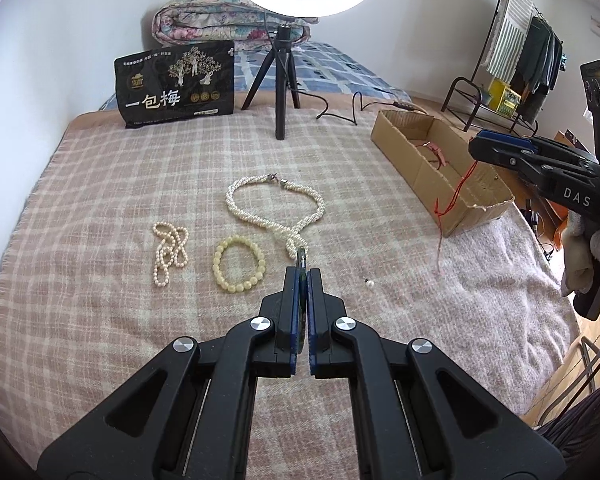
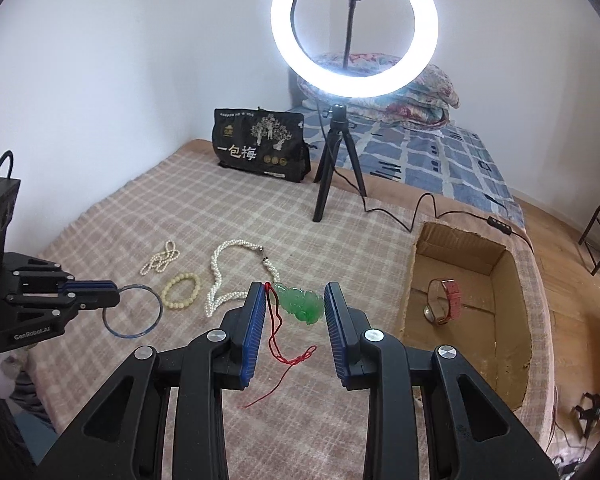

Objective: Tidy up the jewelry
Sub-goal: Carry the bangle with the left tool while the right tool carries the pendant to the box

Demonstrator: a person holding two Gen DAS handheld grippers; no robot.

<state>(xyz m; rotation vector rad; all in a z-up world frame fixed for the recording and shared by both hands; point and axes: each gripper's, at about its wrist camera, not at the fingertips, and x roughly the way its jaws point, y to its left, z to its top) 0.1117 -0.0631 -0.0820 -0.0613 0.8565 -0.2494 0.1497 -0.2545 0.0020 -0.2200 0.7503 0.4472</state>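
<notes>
Left gripper (image 2: 114,298) clenched on a thin bangle (image 2: 132,311), held edge-on above the checked blanket (image 1: 100,200). Right gripper (image 2: 296,312) spread open around the green pendant (image 2: 300,304), whose red cord (image 2: 278,336) touches the left finger; cardboard box (image 2: 512,320) at right holds a watch (image 2: 444,300).

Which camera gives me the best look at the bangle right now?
Right wrist: the bangle shows as a full ring, clamped by the left gripper. Left wrist sees only its edge between closed fingers.
</notes>
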